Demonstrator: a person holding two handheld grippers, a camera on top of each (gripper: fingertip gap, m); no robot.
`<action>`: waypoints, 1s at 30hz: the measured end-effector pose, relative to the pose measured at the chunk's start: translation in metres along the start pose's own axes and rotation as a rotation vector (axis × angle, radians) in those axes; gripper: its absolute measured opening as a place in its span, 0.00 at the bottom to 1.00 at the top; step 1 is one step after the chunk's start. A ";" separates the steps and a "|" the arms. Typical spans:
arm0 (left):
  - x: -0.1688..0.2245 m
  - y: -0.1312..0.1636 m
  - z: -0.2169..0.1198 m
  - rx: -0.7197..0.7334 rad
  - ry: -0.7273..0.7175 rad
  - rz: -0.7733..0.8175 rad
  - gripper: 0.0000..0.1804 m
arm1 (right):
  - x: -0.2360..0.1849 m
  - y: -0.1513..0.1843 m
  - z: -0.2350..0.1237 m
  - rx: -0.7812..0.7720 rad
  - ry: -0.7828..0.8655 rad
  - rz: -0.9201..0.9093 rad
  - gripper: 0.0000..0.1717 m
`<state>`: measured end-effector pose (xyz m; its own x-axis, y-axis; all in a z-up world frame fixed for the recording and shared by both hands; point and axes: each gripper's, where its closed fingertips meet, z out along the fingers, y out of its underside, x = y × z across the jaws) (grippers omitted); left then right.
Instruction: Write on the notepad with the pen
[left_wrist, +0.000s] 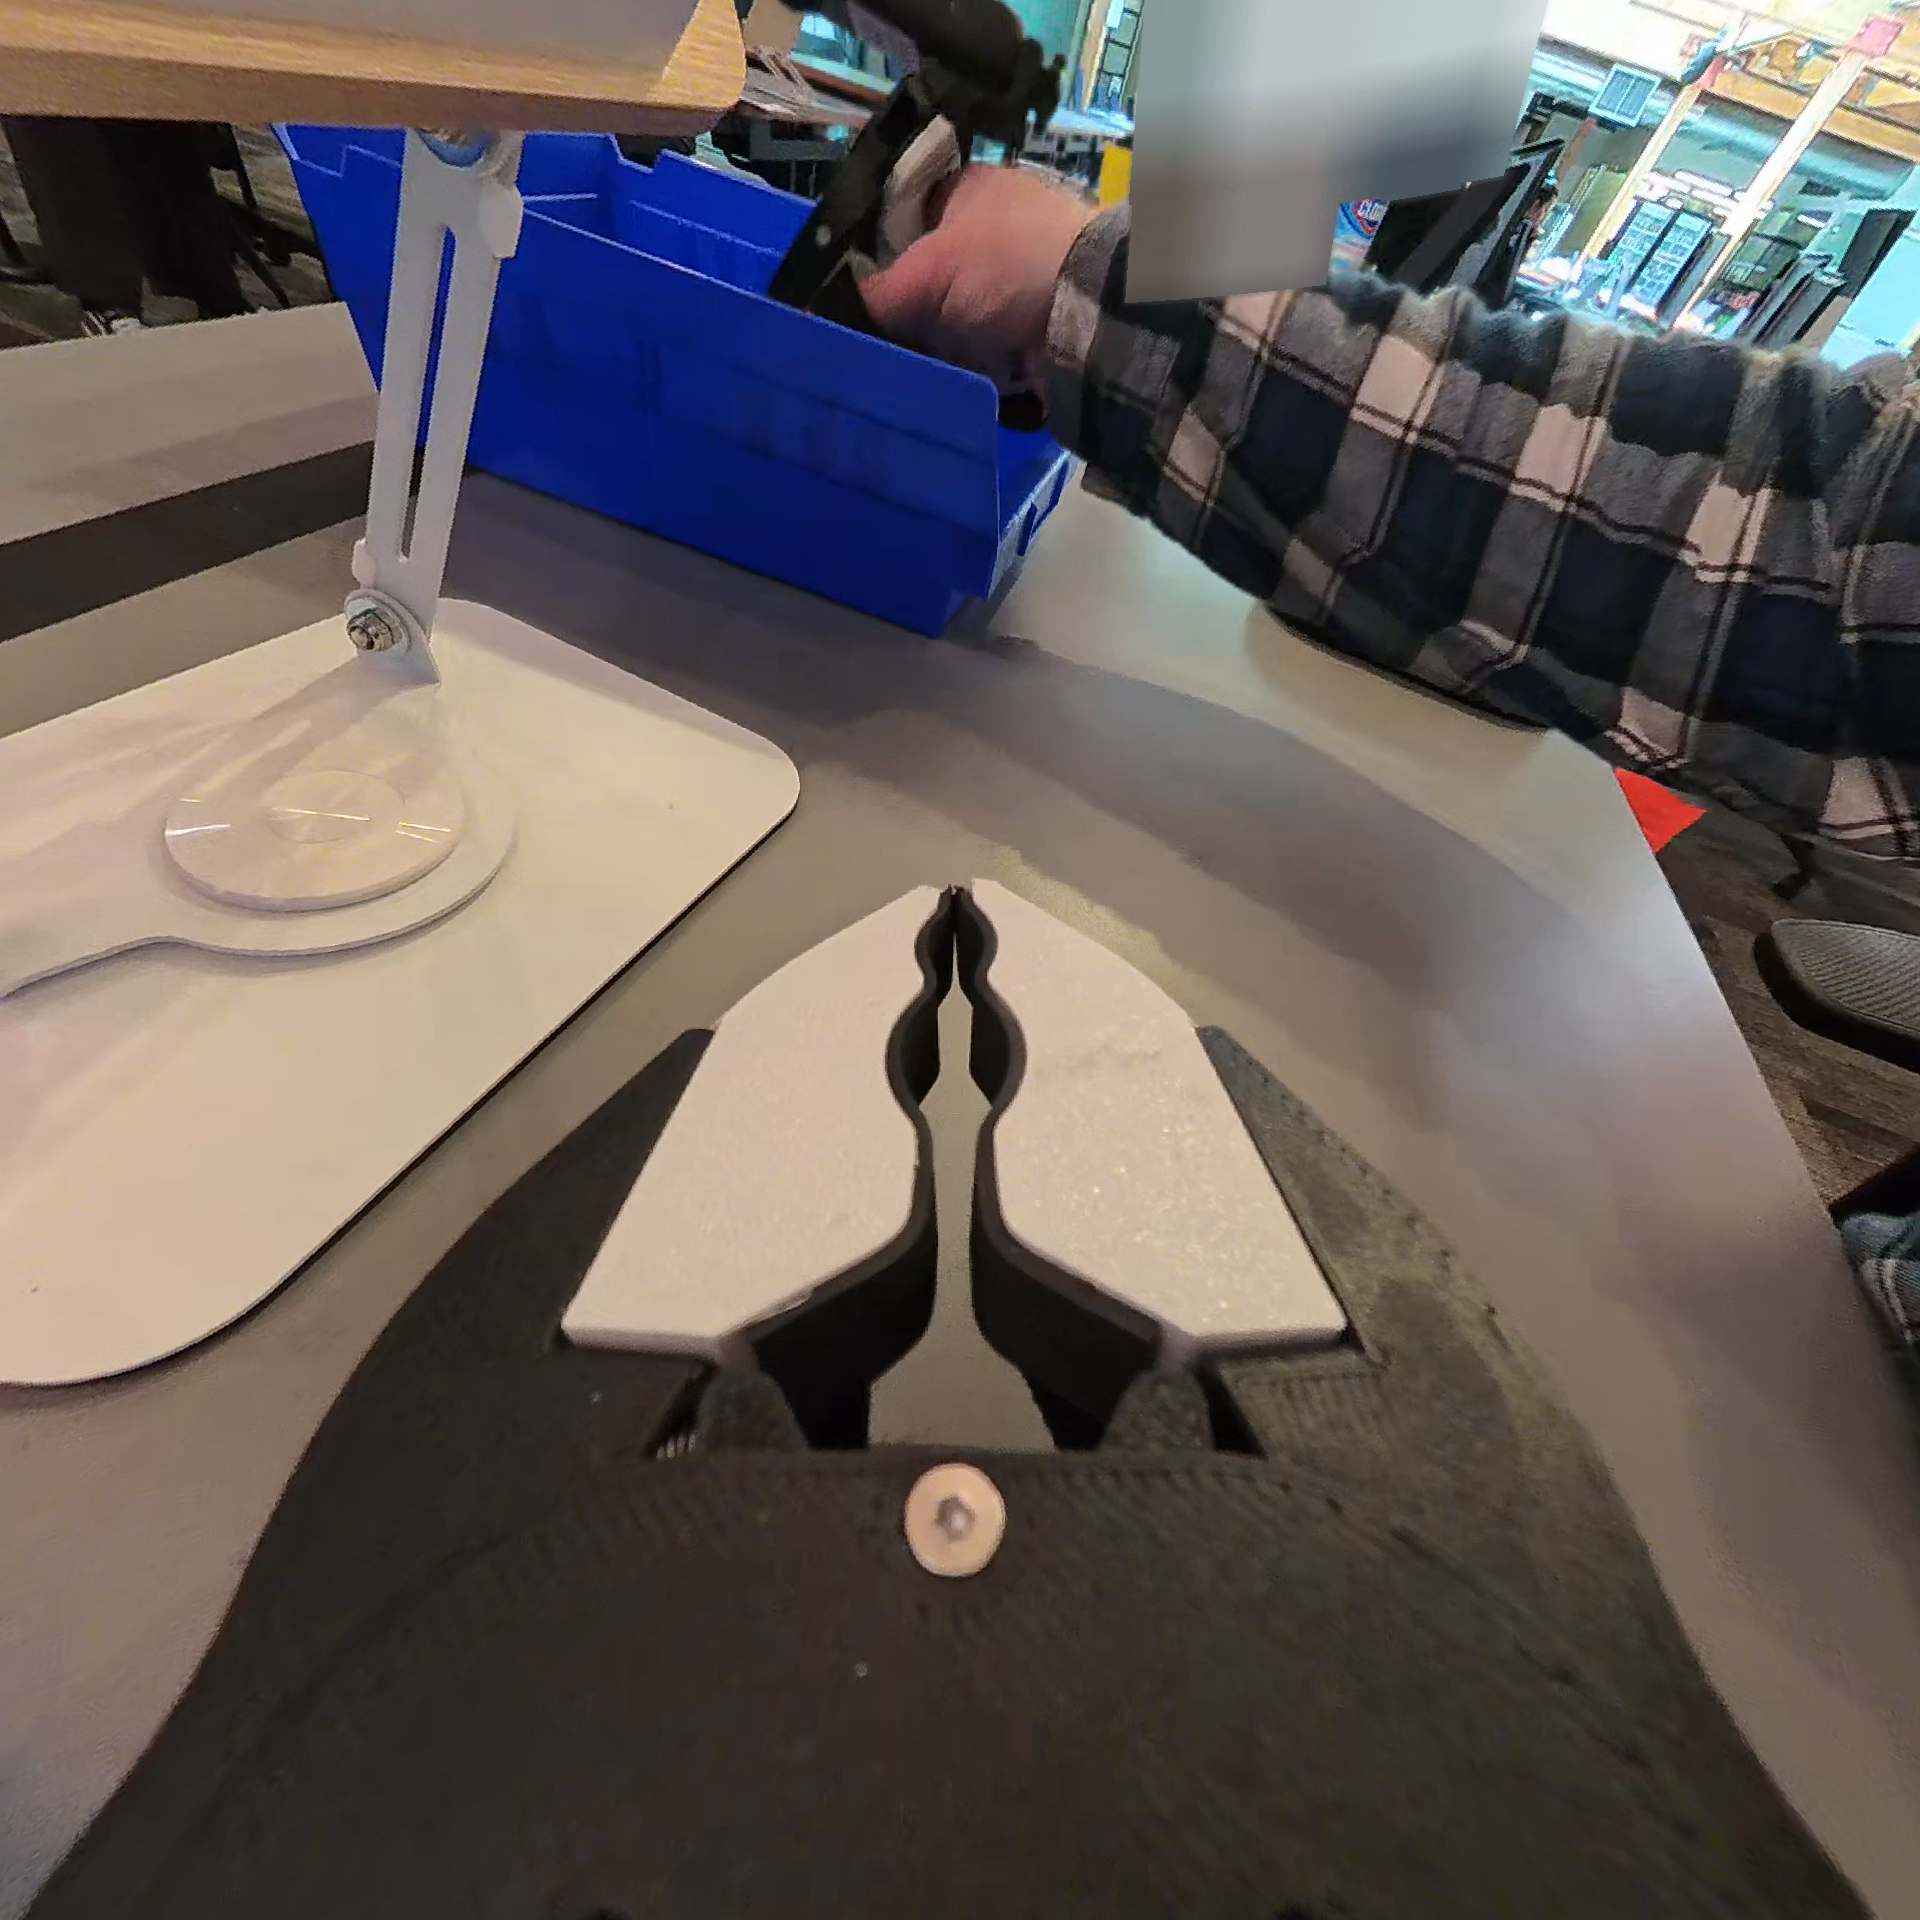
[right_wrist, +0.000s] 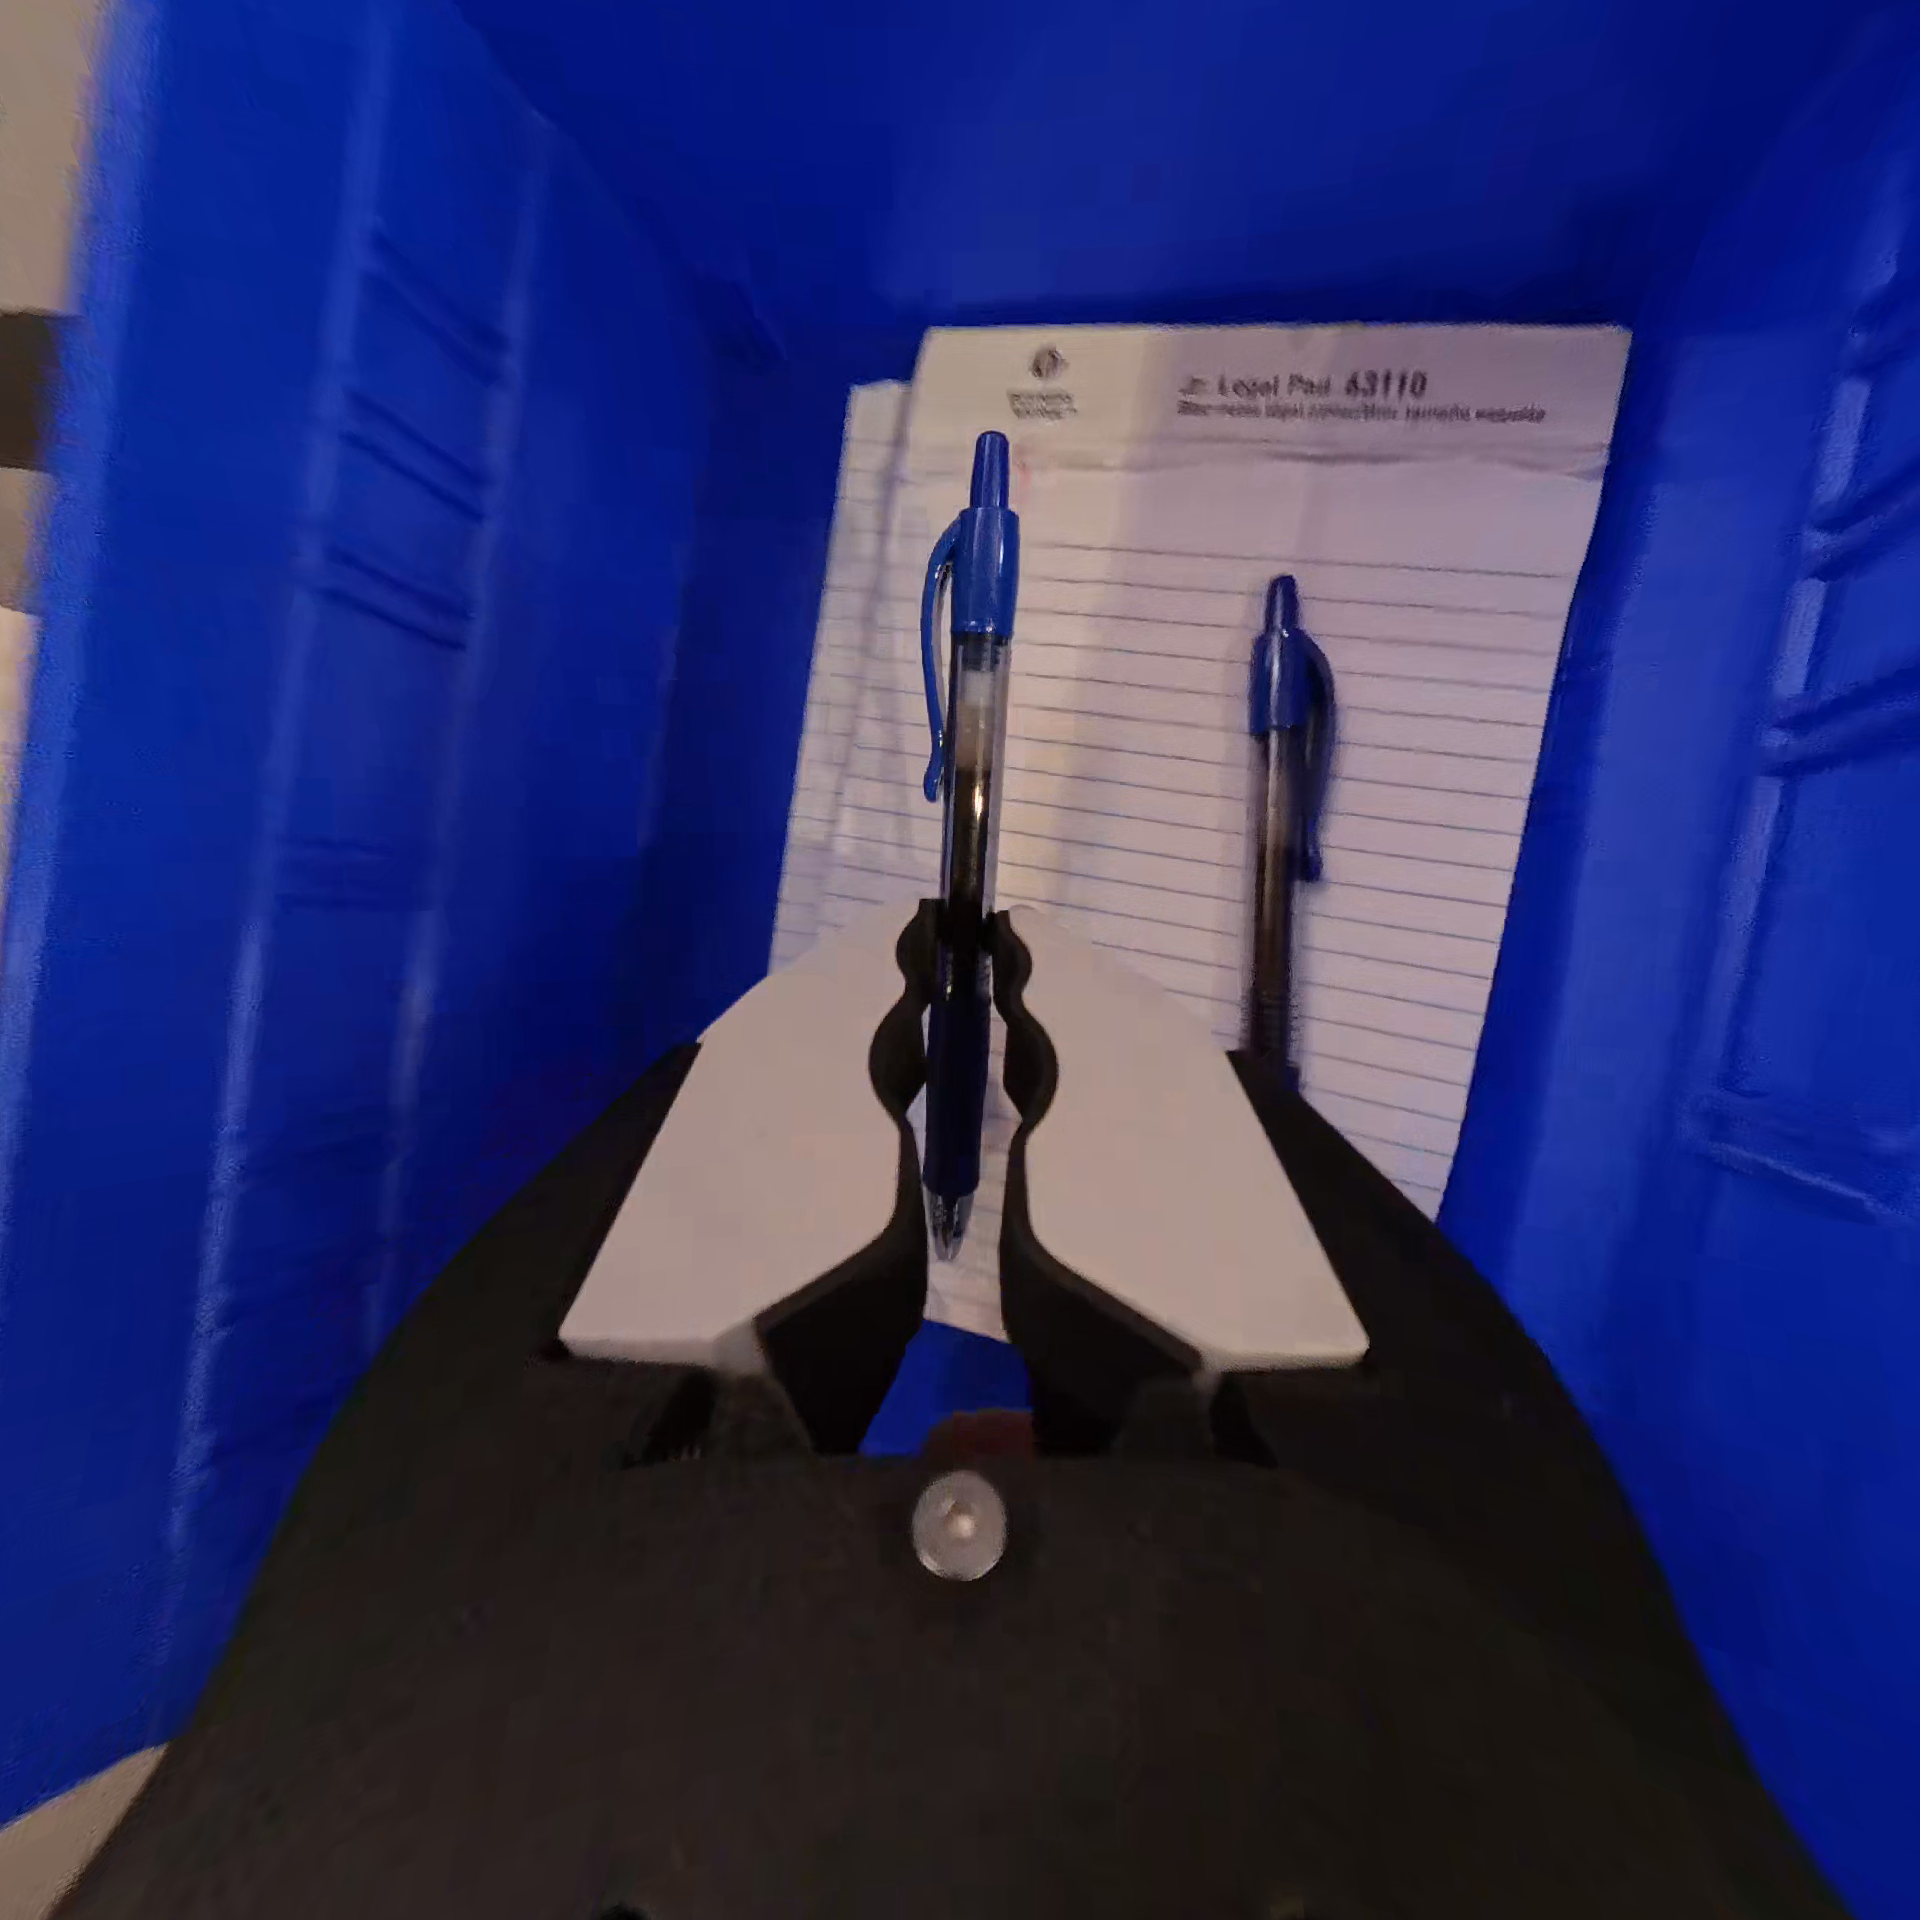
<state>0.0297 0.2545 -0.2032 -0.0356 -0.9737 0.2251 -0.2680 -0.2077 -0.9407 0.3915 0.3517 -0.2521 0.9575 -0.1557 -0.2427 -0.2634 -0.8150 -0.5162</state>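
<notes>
The right gripper (right_wrist: 964, 920) is down inside the blue bin (right_wrist: 364, 727), and its fingertips are clamped on a blue pen (right_wrist: 971, 727), pads pressing the barrel from both sides. The pen runs along the fingers, clicker end pointing away ahead of the tips, writing tip back between the fingers. Just beyond and beneath it, the lined notepad (right_wrist: 1195, 831) lies on the bin floor. A second blue pen (right_wrist: 1283, 779) rests on the pad, off to the right of the fingers. Over on the other side, the left gripper (left_wrist: 954, 904) hangs above the grey table (left_wrist: 1143, 810), fingertips closed together on nothing. The white stand base (left_wrist: 468, 883) sits to its left, and the bin lies well ahead of it.
</notes>
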 end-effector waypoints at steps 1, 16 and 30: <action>0.001 0.000 0.000 -0.002 0.002 0.003 0.00 | 0.002 0.003 0.004 -0.019 0.017 -0.003 0.06; 0.000 0.001 0.001 -0.007 -0.007 0.010 0.00 | -0.151 0.010 -0.146 0.476 0.020 -0.514 0.00; 0.001 0.003 0.001 -0.027 -0.031 0.059 0.00 | -0.276 0.129 -0.025 0.413 -0.217 -0.744 0.00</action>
<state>0.0302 0.2523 -0.2060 -0.0218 -0.9866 0.1614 -0.2923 -0.1481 -0.9448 0.0963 0.2756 -0.2317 0.8656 0.4791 0.1457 0.3584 -0.3895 -0.8484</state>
